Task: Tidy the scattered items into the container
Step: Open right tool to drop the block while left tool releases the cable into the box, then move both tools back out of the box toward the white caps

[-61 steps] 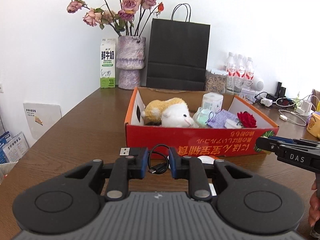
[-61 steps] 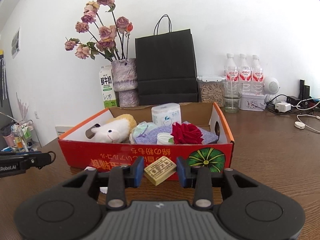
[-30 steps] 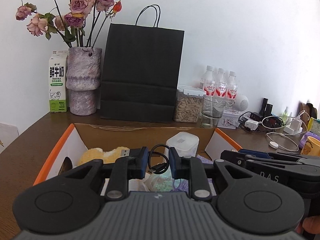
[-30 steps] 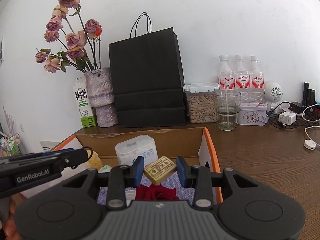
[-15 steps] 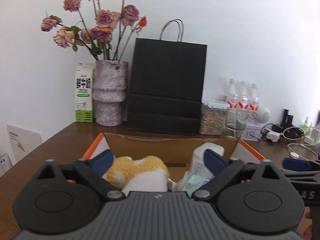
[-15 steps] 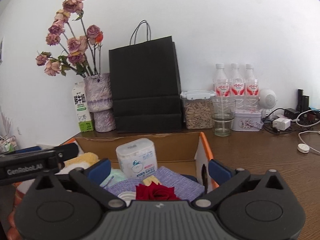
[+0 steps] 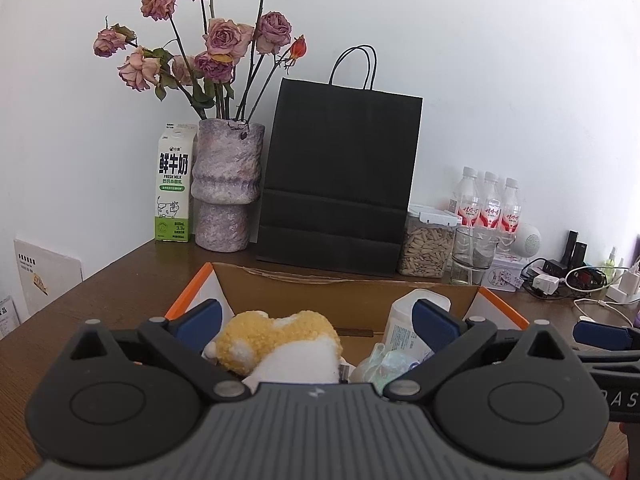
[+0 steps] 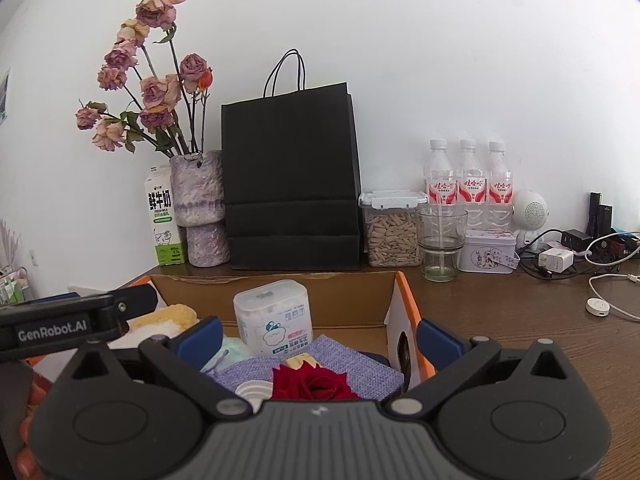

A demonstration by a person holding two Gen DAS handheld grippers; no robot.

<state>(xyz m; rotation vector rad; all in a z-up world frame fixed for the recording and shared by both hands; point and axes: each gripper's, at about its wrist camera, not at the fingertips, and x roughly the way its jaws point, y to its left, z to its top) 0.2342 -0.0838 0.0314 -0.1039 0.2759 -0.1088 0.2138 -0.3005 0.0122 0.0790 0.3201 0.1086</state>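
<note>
The orange-rimmed cardboard box (image 7: 348, 292) (image 8: 404, 300) lies right below both grippers. It holds a yellow-and-white plush toy (image 7: 276, 340), a white tub (image 8: 274, 316), a purple cloth (image 8: 348, 364), a red fabric rose (image 8: 316, 384) and a pale green bundle (image 7: 384, 364). A bit of the yellow block (image 8: 300, 360) shows behind the rose. My left gripper (image 7: 316, 320) is open and empty over the plush toy. My right gripper (image 8: 320, 336) is open and empty over the rose. The cable is hidden.
Behind the box stand a black paper bag (image 7: 336, 188), a vase of dried roses (image 7: 226, 184), a milk carton (image 7: 173, 188), a seed jar (image 8: 394, 228), a glass (image 8: 440, 242) and three bottles (image 8: 468, 184). Chargers and cables (image 8: 592, 264) lie at the right.
Both grippers rose from the table to above the box and opened. The left let go of the black cable and the right let go of the yellow block, which now lies in the box.
</note>
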